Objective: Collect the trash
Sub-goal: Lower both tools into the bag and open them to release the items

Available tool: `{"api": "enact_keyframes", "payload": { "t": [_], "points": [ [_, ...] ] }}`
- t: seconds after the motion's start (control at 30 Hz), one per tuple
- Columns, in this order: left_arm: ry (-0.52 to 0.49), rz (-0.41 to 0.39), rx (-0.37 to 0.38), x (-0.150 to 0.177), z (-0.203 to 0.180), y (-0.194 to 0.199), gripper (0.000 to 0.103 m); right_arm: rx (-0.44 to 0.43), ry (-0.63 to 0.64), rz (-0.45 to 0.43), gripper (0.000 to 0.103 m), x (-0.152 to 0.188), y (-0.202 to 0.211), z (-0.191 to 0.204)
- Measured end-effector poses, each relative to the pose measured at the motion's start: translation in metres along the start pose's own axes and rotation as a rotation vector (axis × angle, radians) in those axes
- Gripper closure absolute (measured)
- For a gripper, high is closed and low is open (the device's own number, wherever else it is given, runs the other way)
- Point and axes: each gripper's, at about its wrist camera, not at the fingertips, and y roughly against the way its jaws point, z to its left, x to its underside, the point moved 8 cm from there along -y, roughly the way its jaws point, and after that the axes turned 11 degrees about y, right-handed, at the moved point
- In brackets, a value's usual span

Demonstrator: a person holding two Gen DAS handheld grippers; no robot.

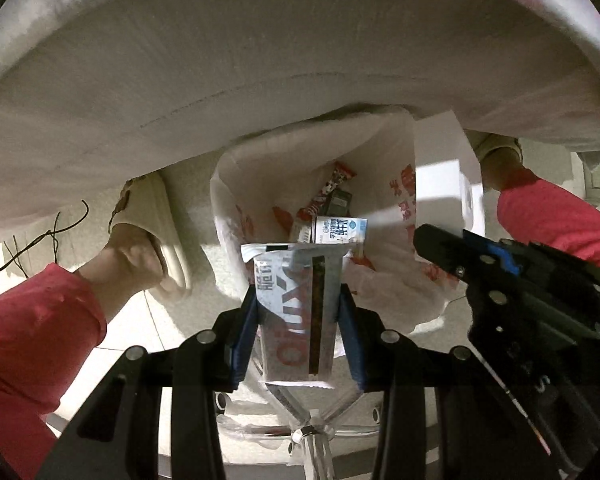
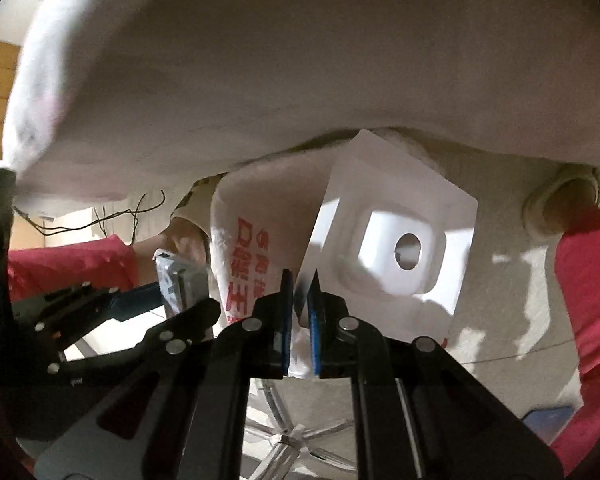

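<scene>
While clamped lengthwise, the wrapper (image 1: 296,312) points into the bag (image 1: 384,280).

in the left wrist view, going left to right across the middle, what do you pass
Beige slipper → silver snack wrapper held in the left hand-held gripper → milk carton inside the white plastic bag → white moulded tray → right hand-held gripper.

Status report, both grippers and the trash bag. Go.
Left gripper shut on silver wrapper, above open trash bag. Right gripper shut on white molded tray at bag's rim. Nothing blocking the mouth.
</scene>
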Motion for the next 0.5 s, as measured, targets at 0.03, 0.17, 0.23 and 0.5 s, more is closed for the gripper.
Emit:
{"api": "enact_keyframes", "payload": {
  "t": [0.03, 0.17, 0.23, 0.5],
  "points": [
    [-0.001, 0.003, 0.0, 0.0, 0.0, -0.002, 0.065, 0.0, -0.002, 0.004, 0.095, 0.0, -0.002, -0.002],
    [-0.003, 0.022, 0.0, 0.003, -0.002, -0.011, 0.065, 0.006, -0.015, 0.006, 0.095, -0.001, -0.004, -0.006],
    [-0.01, 0.023, 0.003, 0.003, -0.004, -0.013, 0.065, 0.001, -0.023, 0.011, 0.095, -0.001, -0.008, -0.005],
    [-0.009, 0.059, 0.013, 0.003, -0.012, -0.025, 0.065, -0.025, -0.064, 0.017, 0.095, -0.006, -0.014, -0.007]
  ]
}}
